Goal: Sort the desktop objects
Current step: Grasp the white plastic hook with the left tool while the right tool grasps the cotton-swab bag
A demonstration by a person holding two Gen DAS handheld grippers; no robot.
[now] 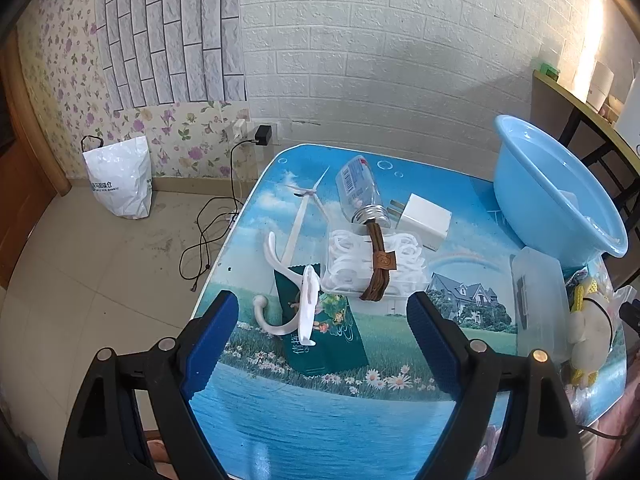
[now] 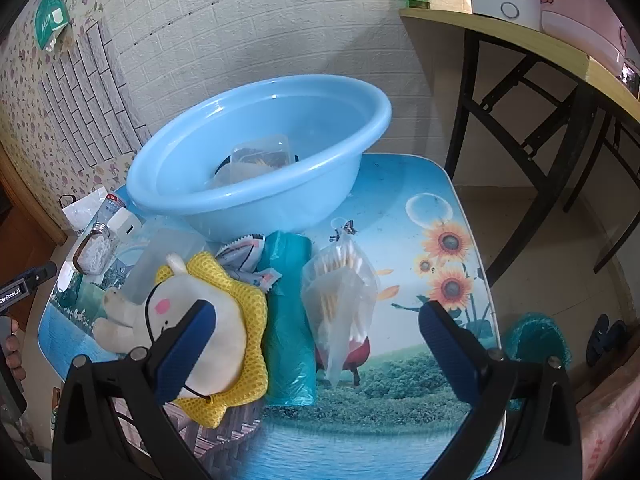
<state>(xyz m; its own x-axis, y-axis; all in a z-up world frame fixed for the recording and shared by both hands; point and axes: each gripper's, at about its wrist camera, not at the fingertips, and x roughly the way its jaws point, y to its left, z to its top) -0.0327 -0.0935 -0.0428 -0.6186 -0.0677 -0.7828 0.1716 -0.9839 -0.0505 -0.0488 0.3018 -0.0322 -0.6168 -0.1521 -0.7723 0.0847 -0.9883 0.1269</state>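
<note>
A small table (image 1: 332, 420) with a glossy printed landscape top is crowded with loose objects. From the left wrist view, the left gripper (image 1: 322, 312) is held wide open above the table with nothing between its ribbed blue pads; beyond it a dark green foil sachet (image 1: 328, 332) lies flat under a smooth white plastic hook (image 1: 298, 300). Behind these, a clear rectangular box (image 1: 372, 264) of white loops is crossed by a brown cord strap (image 1: 378, 266), with a clear bottle (image 1: 362, 190) on its side and a white cube charger (image 1: 424, 216) next to it. From the right wrist view, the right gripper (image 2: 316, 320) is likewise seen spread wide and empty, above a soft cream plush toy (image 2: 188, 320) on yellow mesh, a crinkled teal bag roll (image 2: 288, 320) and a clear bag of cotton swabs (image 2: 340, 288). A round light-blue plastic basin (image 2: 260, 192) stands behind them, already holding a clear container.
</note>
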